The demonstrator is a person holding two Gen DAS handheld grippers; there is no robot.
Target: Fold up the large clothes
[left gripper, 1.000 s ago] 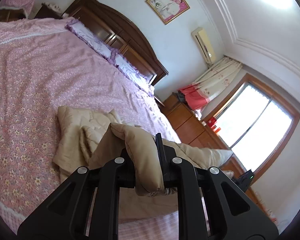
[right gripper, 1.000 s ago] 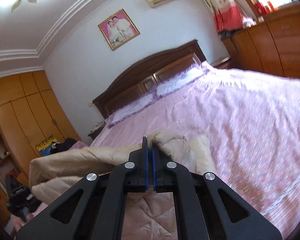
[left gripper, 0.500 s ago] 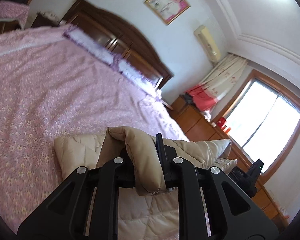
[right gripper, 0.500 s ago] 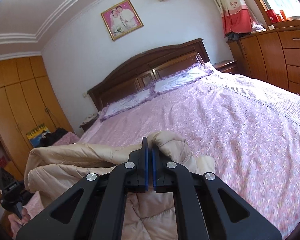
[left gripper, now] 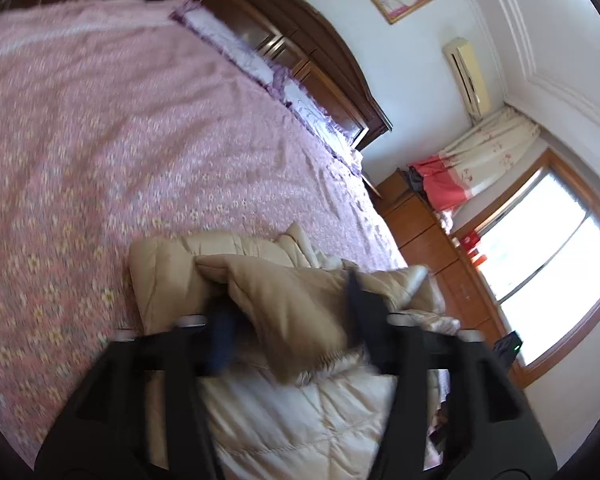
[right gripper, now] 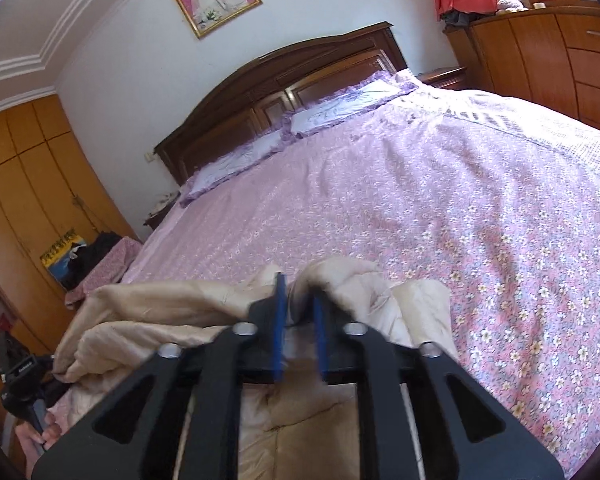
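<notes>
Beige quilted coat (left gripper: 300, 300) is sitting at the bottom middle of both views, bunched at the near edge of the pink floral bedspread (left gripper: 100, 140), so I'd say I'm at the let-go bit of a fold: edge carried over, laid down, now released

Left gripper (left gripper: 288, 320) has just been opening, jaws spread wide now, with a fat roll of the coat between them but loose, the pads not squeezing it. Right gripper (right gripper: 298, 320) has just been opening too, only a narrow gap between the blue pads (right gripper: 279, 320), and a bit of cloth sits in that gap at the tips, not pinched as far as I can see

Both tools tip slightly downward toward the bed, headboard (right gripper: 284, 80) at the top of the frame. In the right view's lower left corner the other hand (right gripper: 40, 436) shows on its handle

Next I reckon back both out clean without dragging the fold, then find the next edge to grab
</notes>
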